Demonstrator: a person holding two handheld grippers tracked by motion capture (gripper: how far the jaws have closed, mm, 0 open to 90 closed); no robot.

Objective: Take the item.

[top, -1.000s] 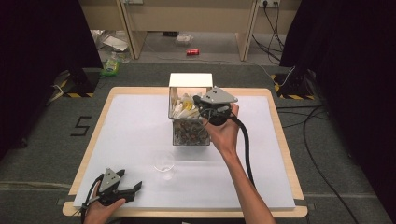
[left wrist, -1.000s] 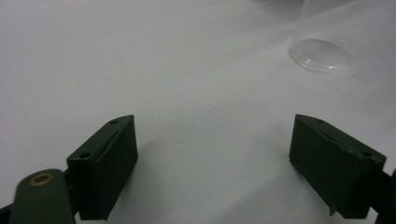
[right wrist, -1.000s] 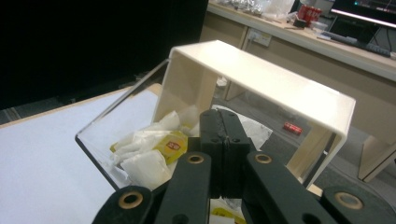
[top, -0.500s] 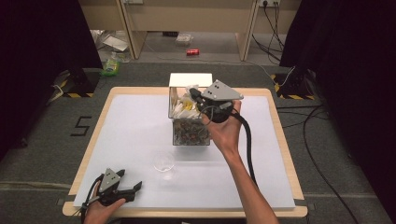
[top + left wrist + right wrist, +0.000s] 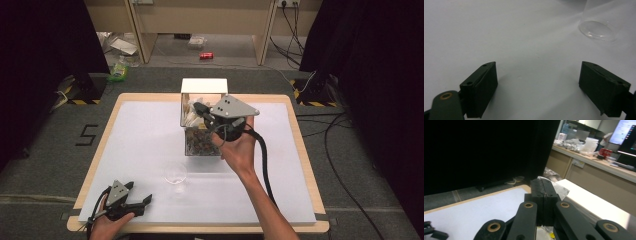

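A red can (image 5: 206, 56) and scattered litter (image 5: 119, 46) lie on the floor beyond the table (image 5: 125, 145).

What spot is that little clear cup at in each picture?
High view: clear cup on the white sheet, lower centre, near the left gripper.
Left gripper view: upper right, beyond the open jaws.
Right gripper view: faces the sheet's edge and a dark curtain instead.
Shared landmark: the white sheet.

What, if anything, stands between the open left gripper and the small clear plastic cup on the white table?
Nothing visible does. Only bare white table lies between the left gripper and the small clear plastic cup, which sits ahead and right of its open jaws.
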